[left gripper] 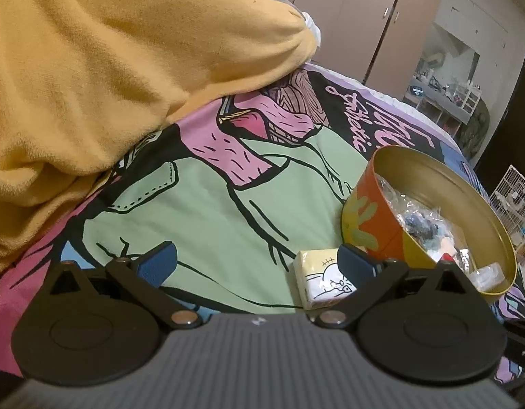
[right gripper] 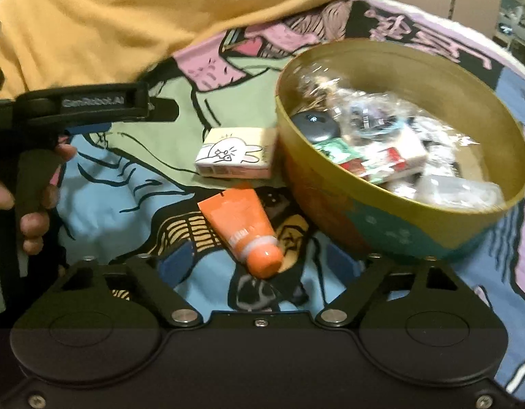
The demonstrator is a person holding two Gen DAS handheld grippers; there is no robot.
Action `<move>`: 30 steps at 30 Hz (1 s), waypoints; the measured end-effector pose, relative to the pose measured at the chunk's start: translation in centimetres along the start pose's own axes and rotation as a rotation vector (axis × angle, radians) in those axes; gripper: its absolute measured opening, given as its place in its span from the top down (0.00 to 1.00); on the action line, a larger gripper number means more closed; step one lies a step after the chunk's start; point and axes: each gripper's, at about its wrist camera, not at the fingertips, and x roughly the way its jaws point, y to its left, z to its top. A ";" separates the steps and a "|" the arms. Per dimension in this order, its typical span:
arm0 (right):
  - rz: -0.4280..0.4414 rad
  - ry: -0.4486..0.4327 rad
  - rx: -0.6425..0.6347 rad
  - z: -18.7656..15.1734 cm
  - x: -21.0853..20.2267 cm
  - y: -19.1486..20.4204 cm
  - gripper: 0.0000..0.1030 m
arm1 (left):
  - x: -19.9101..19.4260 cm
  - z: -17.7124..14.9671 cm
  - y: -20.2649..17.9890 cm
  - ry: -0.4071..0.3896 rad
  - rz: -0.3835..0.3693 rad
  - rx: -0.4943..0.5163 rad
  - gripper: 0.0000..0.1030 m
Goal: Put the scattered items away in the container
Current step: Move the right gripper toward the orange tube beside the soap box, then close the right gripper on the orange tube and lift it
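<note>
Left wrist view shows the left gripper [left gripper: 257, 264] spread wide and empty over the cartoon-print bedspread [left gripper: 194, 204], beside the small cartoon-rabbit box [left gripper: 318, 281]. That box touches the round gold-lined tin [right gripper: 402, 150]. The orange squeeze tube [right gripper: 243, 228] lies before the right gripper [right gripper: 262, 266], released, holding nothing.
</note>
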 end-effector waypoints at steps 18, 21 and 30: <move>-0.109 0.134 -0.088 2.9 5.7 3.5 0.60 | 0.2 0.1 0.6 0.009 -0.014 -0.043 0.00; -0.102 0.142 -0.061 2.5 4.8 3.1 0.60 | 0.2 0.0 0.5 0.015 -0.016 -0.034 0.00; -0.066 0.148 0.044 -0.1 -0.2 0.3 0.60 | 0.3 -0.4 -0.3 0.031 -0.039 0.014 0.00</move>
